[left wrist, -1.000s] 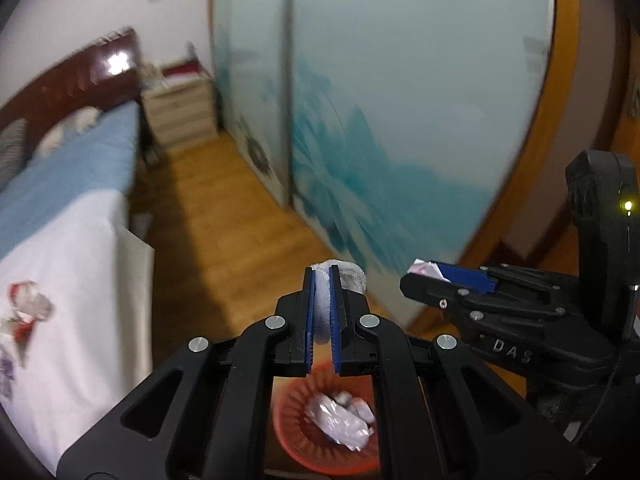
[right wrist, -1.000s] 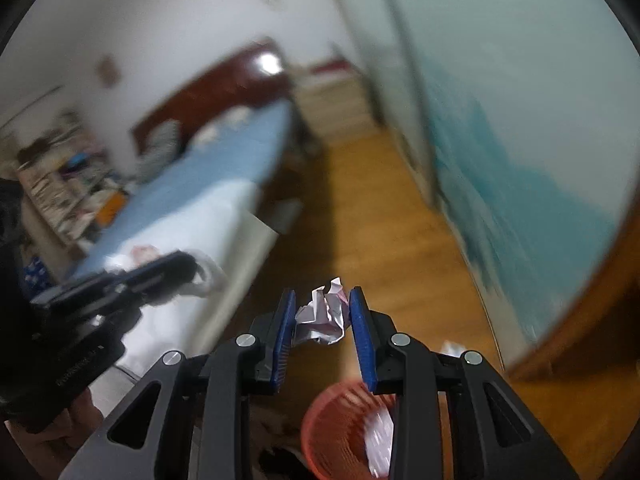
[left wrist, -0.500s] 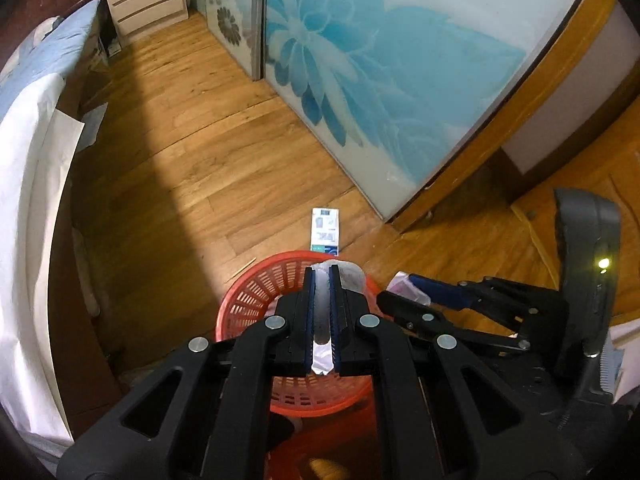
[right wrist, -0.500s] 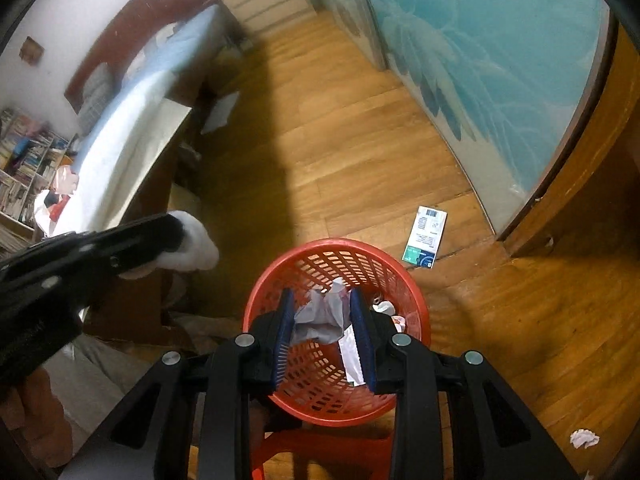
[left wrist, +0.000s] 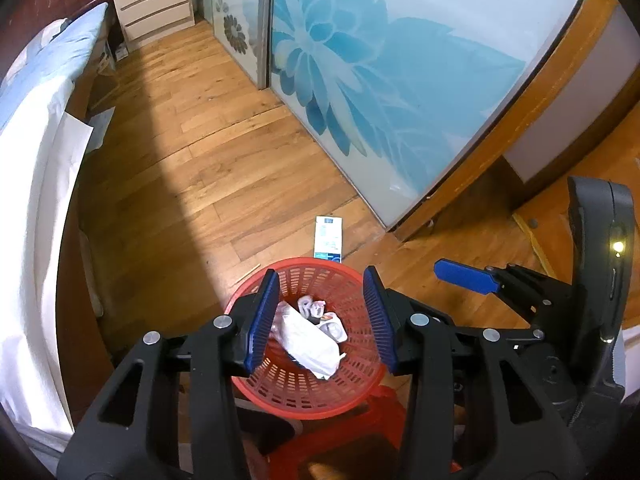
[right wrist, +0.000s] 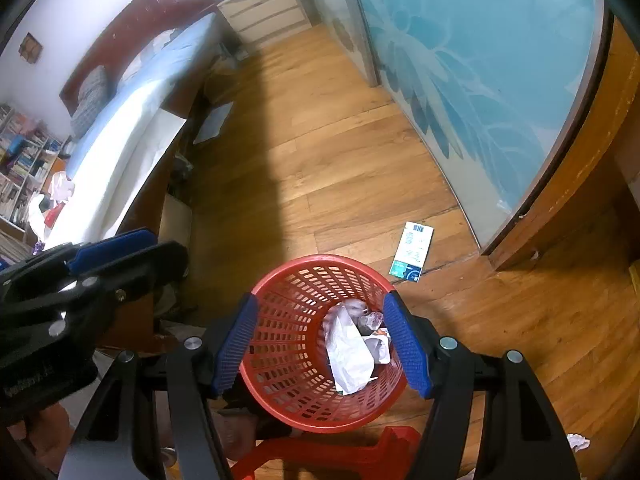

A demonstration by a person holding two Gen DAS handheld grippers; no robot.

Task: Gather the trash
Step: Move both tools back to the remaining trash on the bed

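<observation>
The left gripper points steeply down with its jaws opening and its blue pads apart, pressing on nothing; seen between them, lower down, white crumpled trash lies inside the red basket; no pad touches it. The right gripper hangs beside it over the same basket, its jaws opening too, the ribbed blue pads set wide on either side of the basket's mouth and gripping nothing; the crumpled paper and wrappers lie on the basket floor, nearer the right-hand pad.

Beyond the fingertips of both grippers, just past the far rim of the basket, a small white and teal carton lies flat on the wooden floor; beyond that runs a sliding door with a blue flower print. Under the basket, nearer than the fingers, sits a red plastic stool. To the right of the right fingers, at the lower edge of that view, a small white scrap lies on the floor, well apart from the basket. To the left of the fingers stands a bed with white and pale blue covers; past its far end is a pale chest of drawers.
</observation>
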